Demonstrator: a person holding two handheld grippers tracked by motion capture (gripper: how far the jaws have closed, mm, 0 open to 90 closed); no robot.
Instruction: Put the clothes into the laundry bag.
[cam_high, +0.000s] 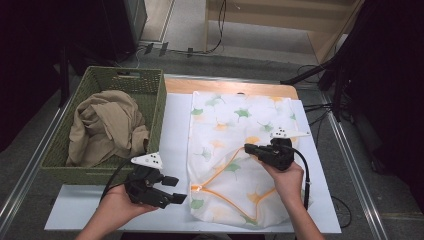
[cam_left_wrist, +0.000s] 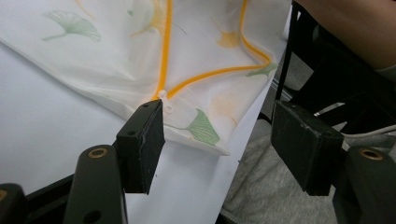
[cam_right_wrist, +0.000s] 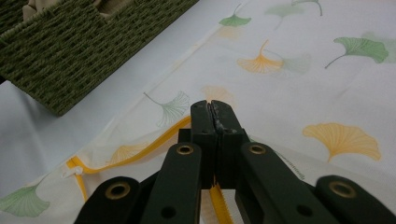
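A white cover (cam_high: 235, 120) printed with green and orange ginkgo leaves lies flat on the white table sheet (cam_high: 175, 125). An orange zipper (cam_high: 220, 167) runs across its near half. Its white pull (cam_left_wrist: 163, 95) sits at the near left corner. My right gripper (cam_high: 248, 148) is over the middle of the cover. In the right gripper view its jaws (cam_right_wrist: 215, 109) are shut, with the orange zipper edge (cam_right_wrist: 180, 126) running in between them. My left gripper (cam_high: 176, 189) hovers open just left of the pull, with nothing between its pads (cam_left_wrist: 144, 135).
A green woven basket (cam_high: 155, 115) holding a crumpled tan cloth (cam_high: 107, 127) stands at the left of the table, close to the cover's left edge. The table's front edge lies right below the cover's near corner. Cables trail from both grippers.
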